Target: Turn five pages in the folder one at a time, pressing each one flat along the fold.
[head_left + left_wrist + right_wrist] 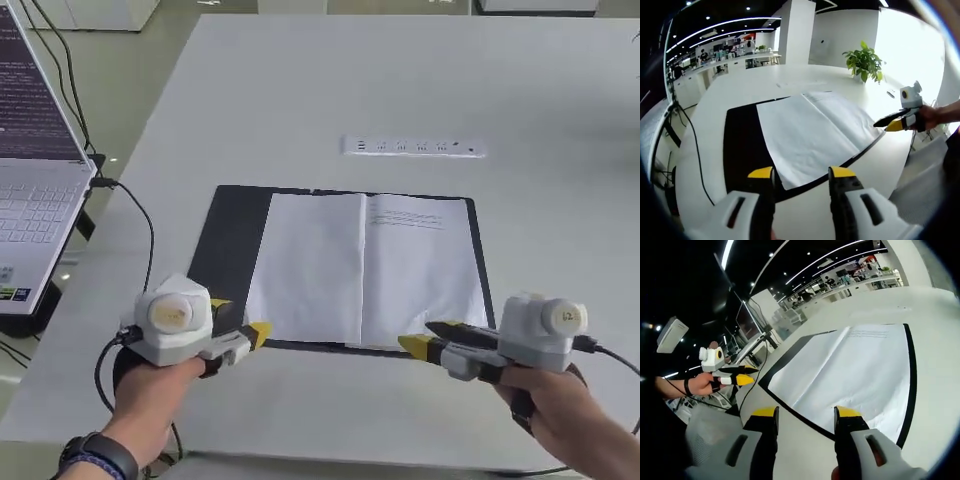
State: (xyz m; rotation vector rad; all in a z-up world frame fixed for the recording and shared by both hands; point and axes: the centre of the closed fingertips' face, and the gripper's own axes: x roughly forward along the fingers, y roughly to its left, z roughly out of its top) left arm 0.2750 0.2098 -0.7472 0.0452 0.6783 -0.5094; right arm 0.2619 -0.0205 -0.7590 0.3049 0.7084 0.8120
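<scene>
An open folder [230, 250] with a black cover lies on the white table [400, 80]. Its white pages [310, 270] lie flat on both sides of the fold, and the right page [425, 270] has a few lines of print at the top. My left gripper [252, 334] hovers just off the folder's near left corner, jaws open and holding nothing; in its own view [801, 174] the folder [740, 150] lies ahead. My right gripper [418, 346] sits at the near edge below the right page, also open and holding nothing [806, 412].
An open laptop [30, 190] stands at the table's left edge, with a black cable [148, 225] running toward my left hand. A white power strip [413, 147] lies beyond the folder. A potted plant [865, 62] stands at the far end.
</scene>
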